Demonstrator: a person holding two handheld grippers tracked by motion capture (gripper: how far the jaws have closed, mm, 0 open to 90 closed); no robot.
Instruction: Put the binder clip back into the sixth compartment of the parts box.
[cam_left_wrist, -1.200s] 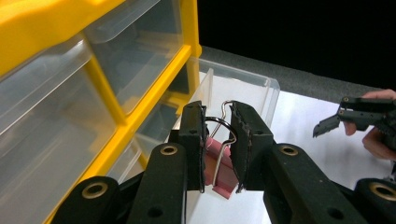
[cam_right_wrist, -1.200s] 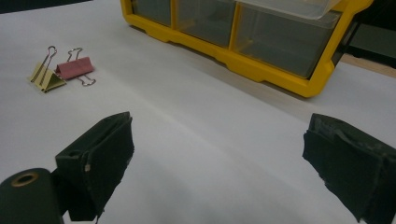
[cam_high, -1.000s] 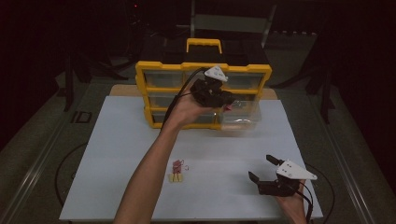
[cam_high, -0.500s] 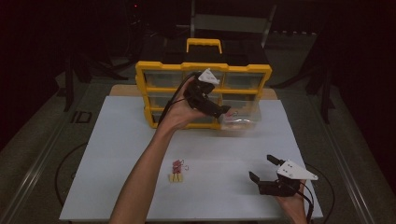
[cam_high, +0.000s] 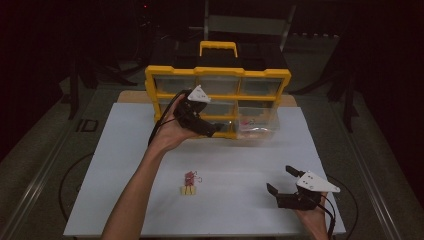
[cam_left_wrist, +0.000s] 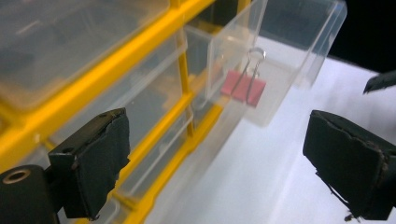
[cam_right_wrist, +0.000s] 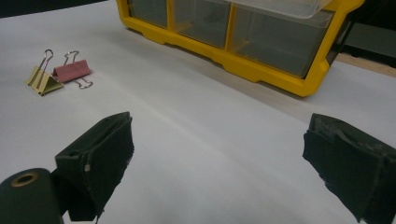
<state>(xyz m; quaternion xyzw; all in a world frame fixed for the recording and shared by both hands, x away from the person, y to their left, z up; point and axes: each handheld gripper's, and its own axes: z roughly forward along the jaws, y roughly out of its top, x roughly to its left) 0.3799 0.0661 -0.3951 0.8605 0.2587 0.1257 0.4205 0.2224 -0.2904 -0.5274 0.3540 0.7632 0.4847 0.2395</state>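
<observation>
- My left gripper is up at the front of the yellow drawer cabinet, held in the person's left hand with the forearm reaching in from the bottom of the high view.
- In the left gripper view its two black jaws stand wide apart with nothing between them; the left pad sits close against the cabinet's yellow frame and the other hangs over the white table surface.
- Just ahead of those jaws a clear plastic drawer is pulled out from the cabinet. From above I see the same drawer sticking out at the cabinet's lower right, beside the gripper's tip.
- Inside that drawer lies a pink binder clip, its wire handles pointing up toward the drawer's back.
- My right gripper rests low at the near right of the table, held in the right hand, well apart from the cabinet. Its jaws are also spread wide and empty.
- In the right gripper view I look across bare white surface toward the cabinet's lower row of drawers.
- Two more clips lie together on the table: a yellow binder clip and a second pink clip, touching or nearly so. From above they sit near the middle, between the two grippers.
</observation>
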